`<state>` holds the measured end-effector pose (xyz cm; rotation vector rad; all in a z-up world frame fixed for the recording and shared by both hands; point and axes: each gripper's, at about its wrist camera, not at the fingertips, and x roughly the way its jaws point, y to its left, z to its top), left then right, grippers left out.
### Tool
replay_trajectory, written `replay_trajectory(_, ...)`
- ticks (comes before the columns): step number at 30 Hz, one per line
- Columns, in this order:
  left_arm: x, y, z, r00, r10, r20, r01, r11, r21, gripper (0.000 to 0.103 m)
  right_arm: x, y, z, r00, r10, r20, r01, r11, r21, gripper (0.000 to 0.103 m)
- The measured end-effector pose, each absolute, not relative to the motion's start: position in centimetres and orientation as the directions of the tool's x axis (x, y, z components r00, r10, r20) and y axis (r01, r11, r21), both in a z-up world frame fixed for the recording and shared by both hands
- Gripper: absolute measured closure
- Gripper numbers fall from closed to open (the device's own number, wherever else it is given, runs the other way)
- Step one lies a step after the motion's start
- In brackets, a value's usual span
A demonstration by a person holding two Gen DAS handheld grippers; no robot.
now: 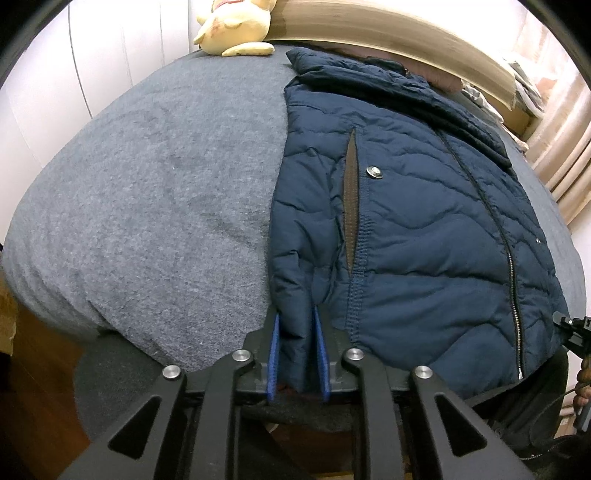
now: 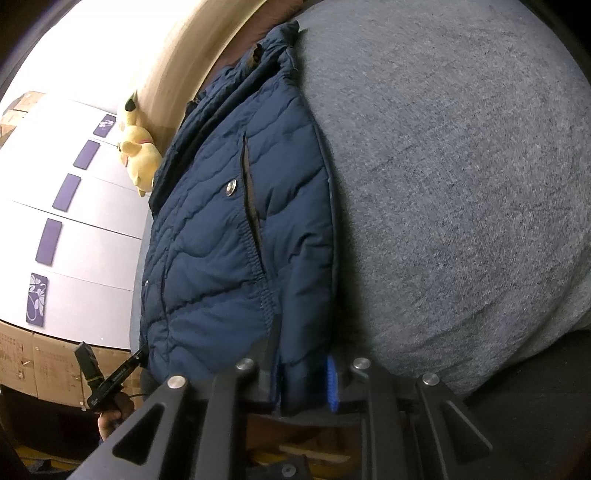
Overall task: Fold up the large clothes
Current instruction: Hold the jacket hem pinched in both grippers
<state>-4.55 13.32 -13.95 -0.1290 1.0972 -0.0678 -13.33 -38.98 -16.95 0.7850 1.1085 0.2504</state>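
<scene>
- Nearest the left wrist camera, the left hand-held gripper (image 1: 298,354) has its blue pads (image 1: 274,354) on either side of a bunched fold at the hem of the navy quilted jacket (image 1: 424,229). The jaws stand narrow with the fabric filling the gap, so I read it as clenched on the jacket.
- In the right wrist view, the right hand-held gripper (image 2: 303,384) is likewise clamped on the jacket's other hem corner; one blue pad (image 2: 331,384) shows, the other is hidden by cloth.
- The jacket lies front-up on the grey bed (image 1: 147,206), zip closed, collar towards the wooden headboard (image 1: 388,33), hem at the near edge.
- A yellow plush toy (image 1: 236,29) sits at the head of the bed, well apart from the jacket.
- Risk: the filling is thick and the shell looks slippery; a loose pinch could let one corner slide out during a lift, leaving a skewed fold.
- Risk: uneven lifting of the two corners would twist the body and bunch it by the open pocket slit (image 1: 352,199).
- Risk: the hem sits at the mattress edge, so a dropped corner may slide off the bed.
- Pose: both hand-held grippers point steeply down at the near edge. The right one appears rolled, since its view shows the bed sideways. Each camera catches the other device at its frame edge.
</scene>
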Motion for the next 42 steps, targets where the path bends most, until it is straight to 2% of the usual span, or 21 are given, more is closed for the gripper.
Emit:
replay_trajectory(8,-4.5,14.1,-13.8,0.456,-0.141,-0.879,-0.034,0.984,-0.176,0.061,-13.2,-39.1,-16.8,0.453,0.548,-0.703,0.190,0.712,0.676,0.077)
replay_trajectory(14,-4.3,14.6,-14.0,0.453,-0.134,-0.882,-0.052,0.983,-0.176,0.054,-13.3,-39.4,-17.0,0.466,0.564,-0.681,0.187,0.690,0.699,0.070)
replay_trajectory(17,-4.4,14.9,-13.9,0.451,-0.141,-0.881,-0.056,0.981,-0.186,0.053,-13.5,-39.5,-16.9,0.470,0.569,-0.674,0.179,0.687,0.705,0.064)
replay_trajectory(19,-4.5,15.0,-13.8,0.447,-0.149,-0.882,-0.060,0.979,-0.196,0.053,-13.6,-39.5,-16.7,0.479,0.582,-0.657,0.168,0.674,0.719,0.049)
replay_trajectory(20,-4.4,15.3,-13.9,0.445,-0.154,-0.882,-0.062,0.977,-0.202,0.053,-13.6,-39.5,-16.6,0.486,0.589,-0.646,0.164,0.665,0.729,0.047)
replay_trajectory(26,-4.4,16.2,-13.9,0.440,-0.166,-0.882,-0.071,0.973,-0.218,0.052,-13.7,-39.3,-16.5,0.494,0.581,-0.647,0.161,0.670,0.725,0.049)
replay_trajectory(27,-4.6,16.0,-13.8,0.440,-0.161,-0.883,-0.070,0.975,-0.212,0.052,-13.7,-39.3,-16.5,0.494,0.576,-0.651,0.161,0.675,0.720,0.057)
replay_trajectory(28,-4.6,15.9,-13.8,0.441,-0.152,-0.885,-0.060,0.978,-0.198,0.052,-13.7,-39.3,-16.6,0.488,0.564,-0.666,0.163,0.691,0.705,0.071)
replay_trajectory(29,-4.6,15.4,-13.8,0.441,-0.143,-0.886,-0.053,0.981,-0.185,0.057,-13.8,-39.4,-16.7,0.479,0.550,-0.684,0.168,0.708,0.686,0.075)
replay_trajectory(31,-4.6,14.9,-13.9,0.430,-0.153,-0.890,-0.016,0.984,-0.177,0.081,-14.0,-39.5,-16.8,0.480,0.558,-0.677,0.160,0.703,0.693,0.081)
replay_trajectory(32,-4.5,14.6,-13.8,0.432,-0.138,-0.891,-0.014,0.987,-0.159,0.085,-14.0,-39.4,-16.6,0.481,0.555,-0.679,0.151,0.710,0.688,0.082)
replay_trajectory(35,-4.6,13.8,-13.5,0.435,-0.108,-0.894,0.007,0.993,-0.117,0.090,-14.0,-38.9,-16.2,0.480,0.537,-0.693,0.131,0.738,0.662,0.085)
replay_trajectory(42,-5.0,13.6,-12.7,0.451,-0.098,-0.887,0.025,0.995,-0.097,0.092,-14.5,-39.0,-15.4,0.483,0.537,-0.691,0.111,0.745,0.657,0.086)
